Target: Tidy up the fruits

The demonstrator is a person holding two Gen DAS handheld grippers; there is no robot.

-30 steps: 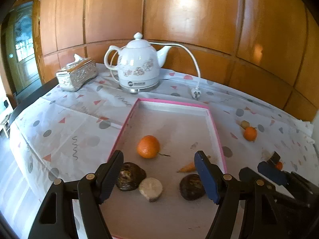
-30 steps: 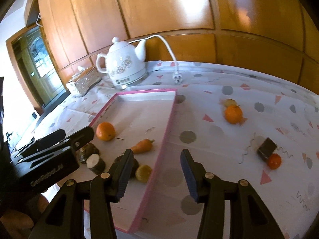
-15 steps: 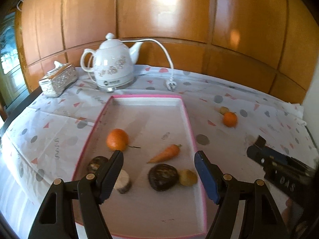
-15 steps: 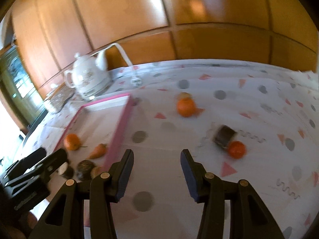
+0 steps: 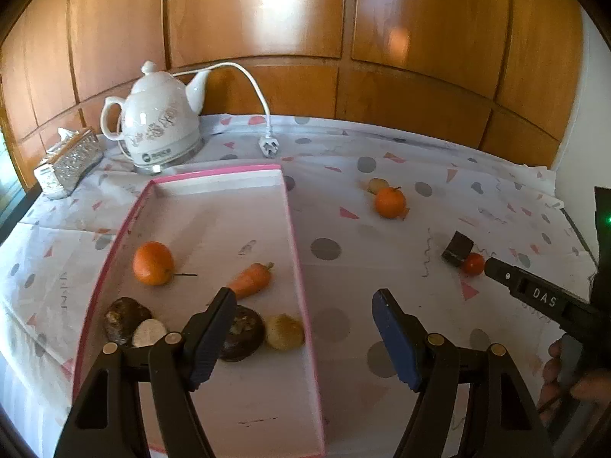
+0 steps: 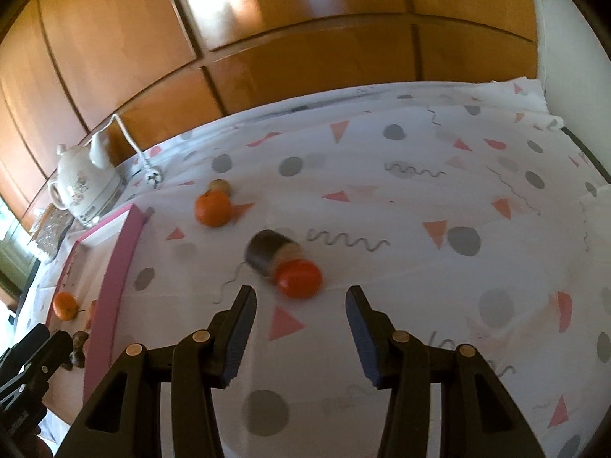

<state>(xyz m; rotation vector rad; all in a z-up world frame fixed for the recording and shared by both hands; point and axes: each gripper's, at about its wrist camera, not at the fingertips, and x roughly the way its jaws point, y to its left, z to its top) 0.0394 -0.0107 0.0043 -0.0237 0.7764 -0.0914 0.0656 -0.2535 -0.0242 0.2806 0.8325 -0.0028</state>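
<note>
The right gripper (image 6: 301, 328) hangs with jaws apart and empty, and a small red fruit (image 6: 299, 278) lies on the tablecloth (image 6: 420, 206) just beyond its tips, touching a dark cylinder (image 6: 266, 253). The left gripper (image 5: 305, 337), also parted and empty, straddles the pink tray's (image 5: 301, 267) right rim. Motion blur softens the fruit's outline, so its kind is hard to tell.

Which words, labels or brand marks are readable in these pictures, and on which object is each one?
"DAS": white letters on the right gripper, seen from the left wrist view.
Dark label on the kettle base: too small to read.
Print on the left gripper: cut off, unreadable.
</note>
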